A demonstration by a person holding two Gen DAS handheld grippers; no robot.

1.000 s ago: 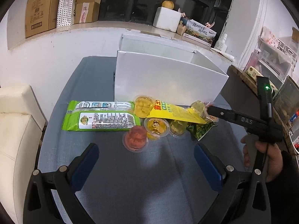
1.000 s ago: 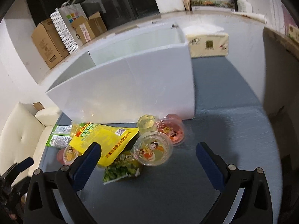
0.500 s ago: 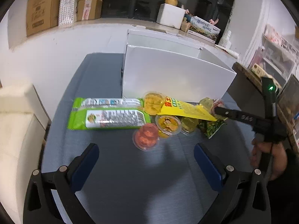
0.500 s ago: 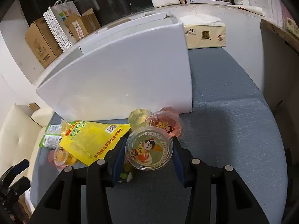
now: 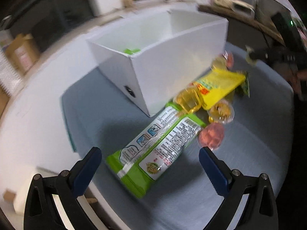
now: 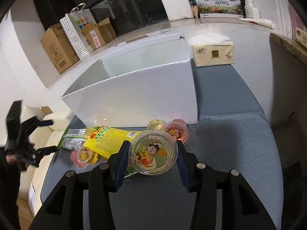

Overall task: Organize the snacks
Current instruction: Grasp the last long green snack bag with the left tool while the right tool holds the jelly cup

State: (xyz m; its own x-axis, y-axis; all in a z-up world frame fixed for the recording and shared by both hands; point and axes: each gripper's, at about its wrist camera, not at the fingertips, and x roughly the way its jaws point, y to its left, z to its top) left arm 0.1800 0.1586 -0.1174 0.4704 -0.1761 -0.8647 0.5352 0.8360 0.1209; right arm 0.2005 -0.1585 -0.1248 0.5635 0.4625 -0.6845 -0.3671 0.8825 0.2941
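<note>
The right tongs [image 6: 153, 158] clamp a jelly cup [image 6: 153, 152] by its rim — ready for the white box [image 6: 138, 88]. The left tongs [image 5: 150, 165] hang spread apart over the green packet [image 5: 153, 149].

Right tool [image 6: 153, 156] clamped tight, both fingers [image 6: 120, 161] pressing inward on what it grips. Left tool [image 5: 150, 165] spread wide, fingers [image 5: 87, 169] apart, angled down, holding nothing.

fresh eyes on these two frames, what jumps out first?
The right gripper, low in the right wrist view, is shut on a clear jelly cup with a cartoon lid. Behind it stands the big open white box, with a yellow snack bag and more cups piled at its front wall. In the blurred left wrist view, the open left gripper faces a long green snack pack.
</note>
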